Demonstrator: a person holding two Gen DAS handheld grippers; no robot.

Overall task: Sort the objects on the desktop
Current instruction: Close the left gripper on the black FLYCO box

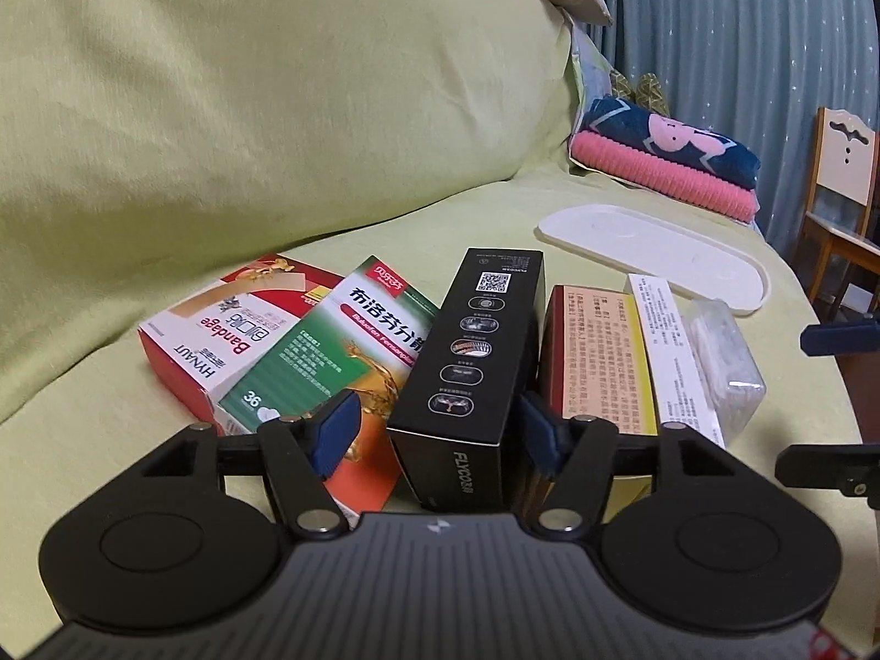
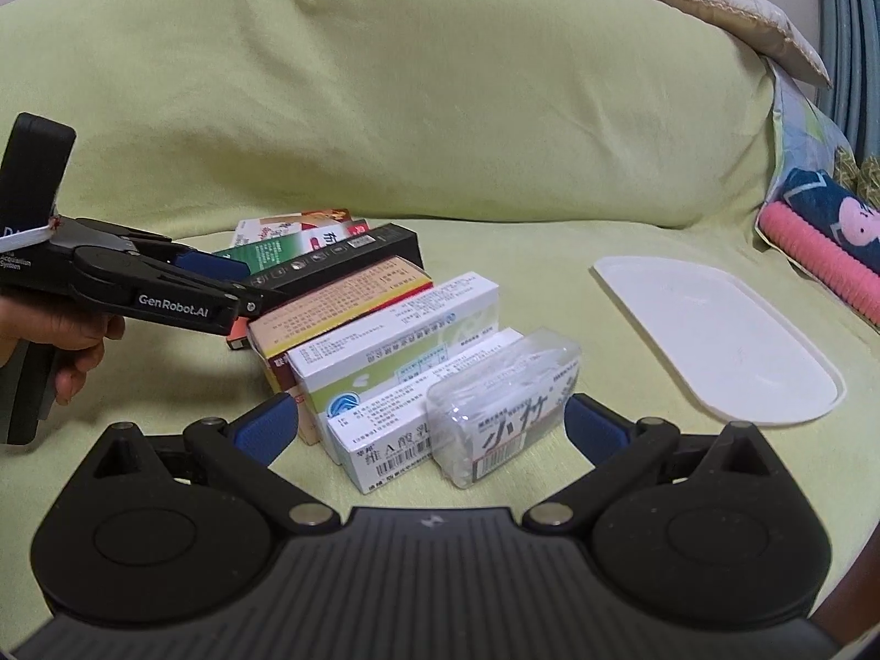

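Boxes of medicine and small packs stand in a row on a green bed sheet (image 2: pixel 495 242), packed side by side. From the left wrist view the black box (image 1: pixel 473 363) stands on its edge right between the pads of the left tongs (image 1: pixel 440 429): the right pad looks pressed to its right face, while the left pad (image 1: pixel 335 429) stands a little clear of its left face, over the green medicine box (image 1: pixel 330 352), so the tongs are spread a bit wider than the box and grip nothing. A red bandage box (image 1: pixel 220 330) lies further left, partly under the green one. Right of the black box come a tan and red box (image 1: pixel 594 352), a white box (image 1: pixel 671 352) and a clear plastic pack (image 1: pixel 720 357) at the row's right end. In the right wrist view the right tongs (image 2: pixel 429 429) are spread wide and hold nothing; the near ends of a white box with blue print (image 2: pixel 385 440) and the clear plastic pack (image 2: pixel 506 407) lie between the two blue pads, touching neither. A hand (image 2: pixel 71 341) holds the left tongs (image 2: pixel 242 280) at the far left of that view. A white oval tray (image 2: pixel 715 341) lies on the sheet to the right, apart from the row, and folded pink and navy cloth (image 2: pixel 825 242) lies beyond it.
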